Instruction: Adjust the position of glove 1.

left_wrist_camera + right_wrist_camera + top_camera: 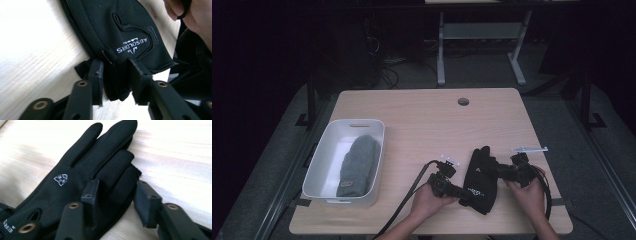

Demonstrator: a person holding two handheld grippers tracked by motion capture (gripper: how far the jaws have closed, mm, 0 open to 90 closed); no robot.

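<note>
1. Black glove (pixel 480 176) lay flat on the wooden table (pixel 422 120) near the front edge, between the two grippers, its fingers pointing away from the person.
2. Left gripper (pixel 116 77) had its jaws set around the cuff edge of the glove, next to the white "ABSOLDRS" lettering (pixel 131 46); the jaws stood narrowly parted with cloth between them, but whether the pads already pressed the fabric could not be told.
3. Right gripper (pixel 115 195) straddled the glove's outer finger with its jaws spread, one pad lying on the fabric and the other off to the side over bare wood.
4. Judged from this, the step in hand was taking hold of the glove at both ends; the next move would call for closing both pairs of jaws on the cloth and lifting it, likely toward the white bin (pixel 323 150), which stood at the table's left holding a grey glove (pixel 358 165).
5. Seen from above, both grippers merged with the dark glove, so their tips were hard to make out there, and the grey item's shape was too blurred to be sure of.
</note>
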